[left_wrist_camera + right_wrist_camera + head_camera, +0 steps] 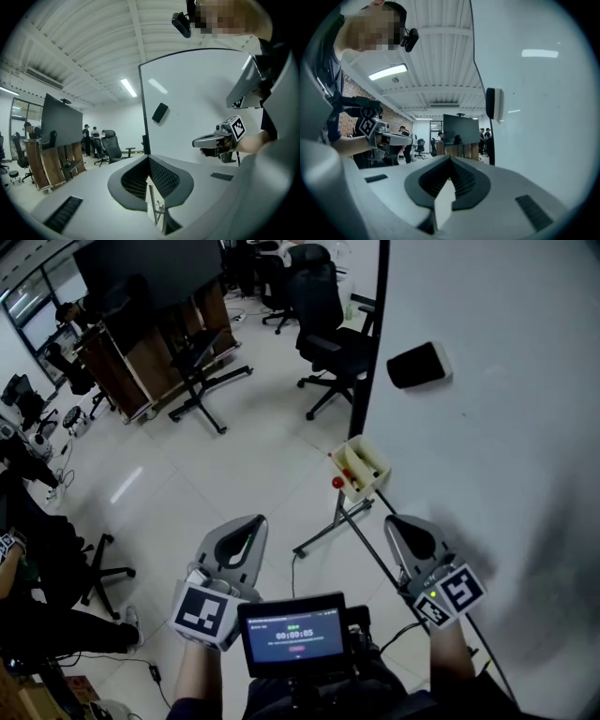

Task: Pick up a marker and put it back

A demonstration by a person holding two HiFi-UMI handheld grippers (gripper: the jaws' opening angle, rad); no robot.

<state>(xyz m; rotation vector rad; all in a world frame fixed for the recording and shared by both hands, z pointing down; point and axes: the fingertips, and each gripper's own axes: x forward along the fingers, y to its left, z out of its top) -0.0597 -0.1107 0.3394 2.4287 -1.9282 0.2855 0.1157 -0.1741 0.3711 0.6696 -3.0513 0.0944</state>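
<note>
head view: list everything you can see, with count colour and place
whiteboard: one, white, right side, on a stand
eraser: one, black, stuck on the whiteboard
tray: one, cream, at the whiteboard's near corner
marker: at least one, red, in the tray; exact count too small to tell
chairs: several, black, on the far floor
screen: one, black, large, on a wooden cart, top left
floor: white tiles, centre
monitor: one, black, small, bottom centre between the grippers
left gripper: one, grey, lower left, jaws together, empty
right gripper: one, grey, lower right, jaws together, empty
</note>
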